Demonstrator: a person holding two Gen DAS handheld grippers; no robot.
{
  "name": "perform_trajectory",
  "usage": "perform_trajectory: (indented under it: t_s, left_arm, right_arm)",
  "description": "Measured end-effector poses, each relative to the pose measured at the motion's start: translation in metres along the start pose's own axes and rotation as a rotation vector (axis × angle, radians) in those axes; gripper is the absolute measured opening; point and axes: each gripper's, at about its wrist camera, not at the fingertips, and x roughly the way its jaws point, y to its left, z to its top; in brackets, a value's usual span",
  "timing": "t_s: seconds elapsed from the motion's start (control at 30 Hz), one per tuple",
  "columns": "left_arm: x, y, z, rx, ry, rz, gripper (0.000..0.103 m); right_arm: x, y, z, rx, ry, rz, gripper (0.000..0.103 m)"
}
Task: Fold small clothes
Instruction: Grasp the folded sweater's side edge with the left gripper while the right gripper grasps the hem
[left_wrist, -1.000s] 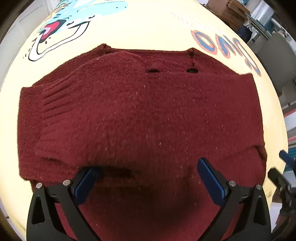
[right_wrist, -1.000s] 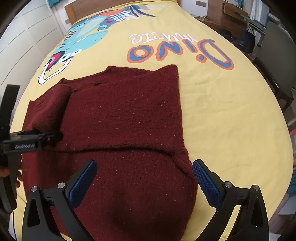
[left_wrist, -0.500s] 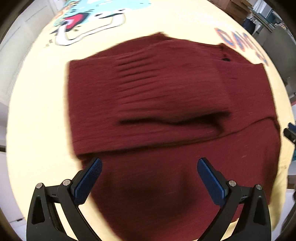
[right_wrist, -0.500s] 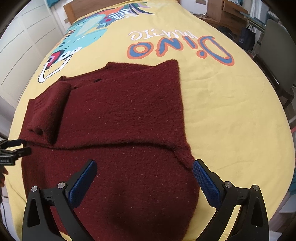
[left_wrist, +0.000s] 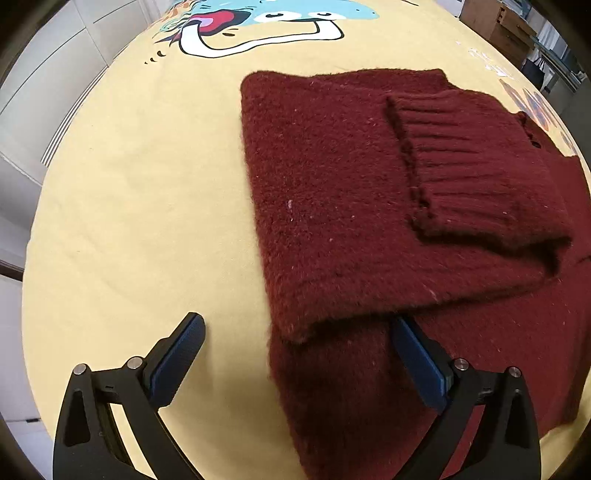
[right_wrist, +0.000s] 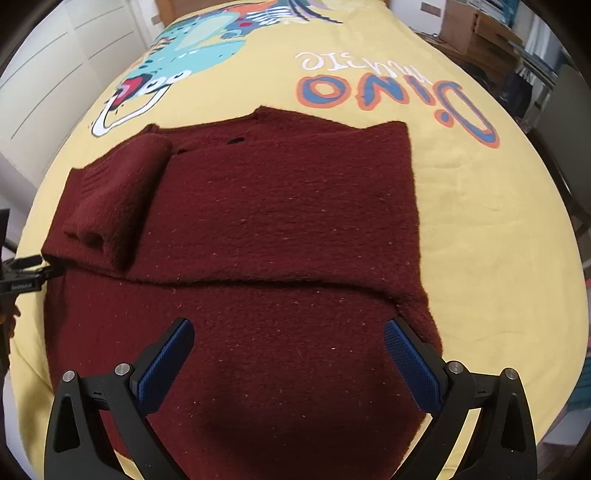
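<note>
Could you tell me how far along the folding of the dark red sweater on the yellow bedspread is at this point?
Done: both sides of the sweater look folded in, with the ribbed sleeve cuff lying on top. In hand: nothing is gripped; the left gripper straddles the sweater's left edge, its jaws closing, and the right gripper hovers open over the lower part. Left: probably folding the bottom up over the top.

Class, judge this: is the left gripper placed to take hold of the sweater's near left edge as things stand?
Probably yes. The left gripper straddles the sweater edge, its fingers closing with nothing between them but the knit and the yellow sheet.
</note>
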Motion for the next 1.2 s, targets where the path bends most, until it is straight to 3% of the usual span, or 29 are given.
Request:
perform_trajectory:
  t_s: [0.1, 0.23, 0.33, 0.4, 0.47, 0.8, 0.97, 1.2]
  left_arm:
    - [0.009, -0.002, 0.005, -0.014, -0.004, -0.03, 0.08]
    - [0.012, 0.005, 0.008, -0.052, -0.007, -0.042, 0.07]
    - [0.01, 0.009, 0.008, -0.038, -0.012, -0.063, 0.049]
    - [0.008, 0.007, 0.011, -0.031, -0.017, -0.09, 0.022]
    - [0.007, 0.008, 0.014, -0.039, -0.014, -0.109, 0.013]
    - [0.006, 0.026, 0.019, -0.05, -0.007, -0.153, 0.011]
    - [0.013, 0.019, 0.029, -0.043, 0.011, -0.151, 0.011]
    - [0.02, 0.011, 0.04, -0.041, 0.019, -0.15, 0.011]
  right_arm:
    - [0.001, 0.007, 0.002, -0.019, 0.004, -0.01, 0.102]
    - [0.0, 0.02, 0.009, -0.047, 0.002, -0.014, 0.102]
    - [-0.001, 0.035, 0.017, -0.077, -0.007, -0.01, 0.102]
    - [-0.002, 0.049, 0.024, -0.102, -0.015, -0.005, 0.102]
    - [-0.003, 0.062, 0.03, -0.127, -0.022, -0.001, 0.102]
    - [-0.001, 0.153, 0.073, -0.349, -0.064, 0.058, 0.102]
    - [0.031, 0.214, 0.09, -0.461, 0.003, 0.135, 0.102]
    - [0.085, 0.259, 0.092, -0.579, 0.087, 0.083, 0.102]
